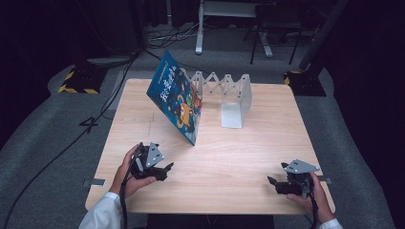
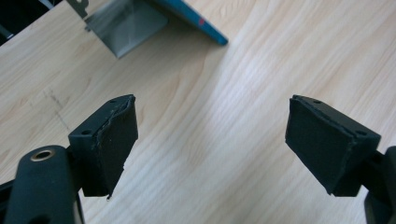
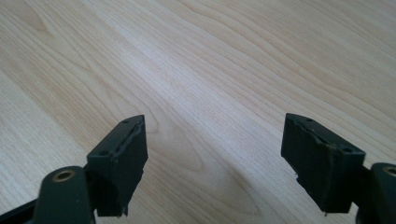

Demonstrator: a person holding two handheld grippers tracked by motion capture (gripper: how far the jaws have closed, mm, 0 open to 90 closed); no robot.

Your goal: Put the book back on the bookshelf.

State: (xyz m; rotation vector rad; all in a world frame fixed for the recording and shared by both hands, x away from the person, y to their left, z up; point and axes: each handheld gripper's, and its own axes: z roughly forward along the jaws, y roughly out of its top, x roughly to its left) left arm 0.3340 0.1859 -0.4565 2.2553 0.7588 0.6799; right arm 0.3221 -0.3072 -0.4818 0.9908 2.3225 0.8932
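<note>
A blue picture book (image 1: 175,98) stands tilted on the wooden table (image 1: 239,157), leaning back against a white extendable metal book rack (image 1: 228,90). The book's lower corner (image 2: 205,29) and the rack's flat foot (image 2: 125,25) show at the top of the left gripper view. My left gripper (image 1: 167,168) rests near the table's front left, open, jaws wide apart over bare wood. My right gripper (image 1: 271,182) rests near the front right, also open with nothing between its pads (image 3: 122,163).
Beyond the table's far edge stand a metal frame's legs (image 1: 200,28) and black stands with yellow-black striped bases (image 1: 76,86). Cables (image 1: 57,152) run across the grey floor at the left.
</note>
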